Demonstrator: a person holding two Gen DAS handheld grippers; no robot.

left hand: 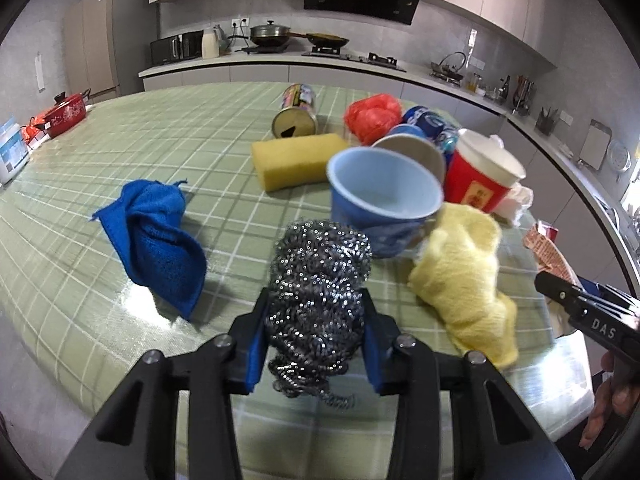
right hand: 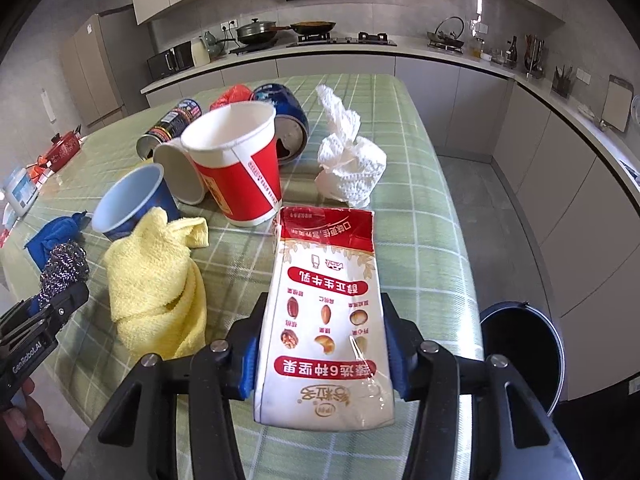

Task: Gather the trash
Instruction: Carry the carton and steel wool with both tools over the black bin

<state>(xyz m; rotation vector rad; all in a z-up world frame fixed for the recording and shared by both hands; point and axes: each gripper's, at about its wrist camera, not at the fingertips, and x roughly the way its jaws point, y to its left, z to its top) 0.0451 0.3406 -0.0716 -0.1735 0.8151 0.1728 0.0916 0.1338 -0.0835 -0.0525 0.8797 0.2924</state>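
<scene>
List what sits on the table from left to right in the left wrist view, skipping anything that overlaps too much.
Red lidded pot → crumpled blue cloth → steel wool scrubber held in the left gripper → crumpled yellow cloth → tip of the right gripper.
</scene>
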